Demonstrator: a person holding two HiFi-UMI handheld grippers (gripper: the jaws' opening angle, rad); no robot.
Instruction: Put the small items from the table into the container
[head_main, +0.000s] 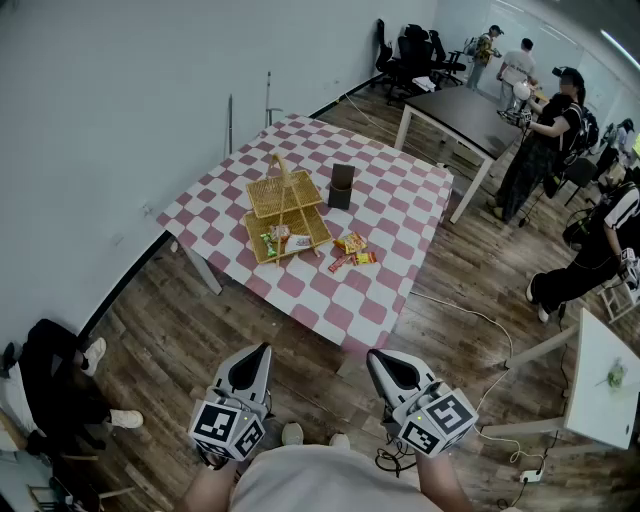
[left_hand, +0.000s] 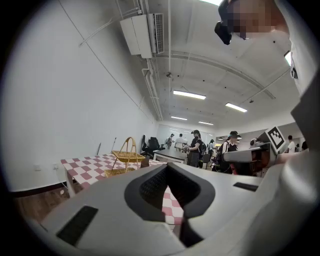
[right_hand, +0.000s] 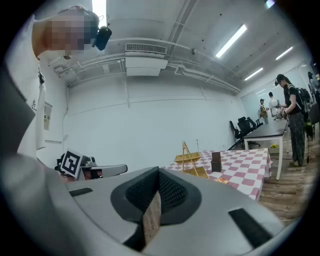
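The checked table (head_main: 400, 215) stands well ahead of me, across bare wood floor. A two-tier wicker basket (head_main: 286, 212) sits on it, with a few packets (head_main: 272, 241) in its lower tier. Loose snack packets (head_main: 350, 243) lie on the cloth to the basket's right. Both grippers are held low, close to my body and far short of the table. My left gripper (head_main: 263, 350) and right gripper (head_main: 374, 357) are shut and hold nothing. In the left gripper view its jaws (left_hand: 167, 167) meet, with the basket (left_hand: 125, 157) beyond. The right gripper (right_hand: 159, 172) faces the basket (right_hand: 189, 160).
A dark brown box (head_main: 341, 186) stands upright just right of the basket. A dark table (head_main: 470, 112) and several standing people are at the back right. A white table (head_main: 606, 385) is at the right, with cables on the floor near it. A person (head_main: 55, 385) sits at the lower left.
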